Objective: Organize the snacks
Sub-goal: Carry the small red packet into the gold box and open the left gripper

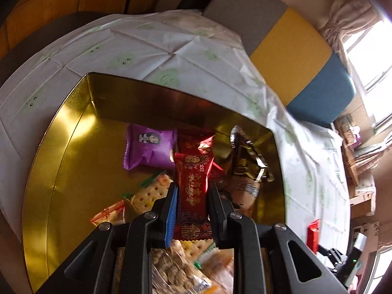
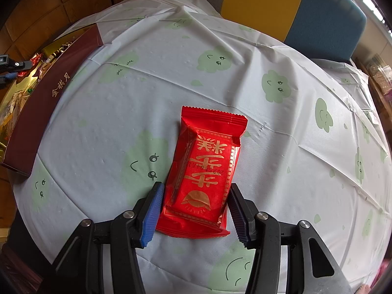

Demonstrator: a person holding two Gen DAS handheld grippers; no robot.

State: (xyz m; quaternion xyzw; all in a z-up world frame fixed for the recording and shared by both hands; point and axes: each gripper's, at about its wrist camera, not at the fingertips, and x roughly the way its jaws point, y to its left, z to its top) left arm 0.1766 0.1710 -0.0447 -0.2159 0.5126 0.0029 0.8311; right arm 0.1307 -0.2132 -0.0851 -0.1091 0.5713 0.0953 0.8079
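A dark red gold-printed snack packet [image 1: 193, 191] hangs lengthwise over the gold tin [image 1: 61, 152], above a purple packet [image 1: 149, 149], crackers [image 1: 149, 193] and other wrappers. A bright red packet [image 2: 205, 171] lies flat on the table [image 2: 281, 147], right of the tin.

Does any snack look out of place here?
Yes: one bright red foil snack packet lies alone on the white cloud-print tablecloth, between the right hand-held gripper fingers, outside the gold tin box where the other snacks sit.

home | tablecloth [image 2: 186, 78], curtain [image 1: 348, 19], cushioned bench [image 1: 289, 49]
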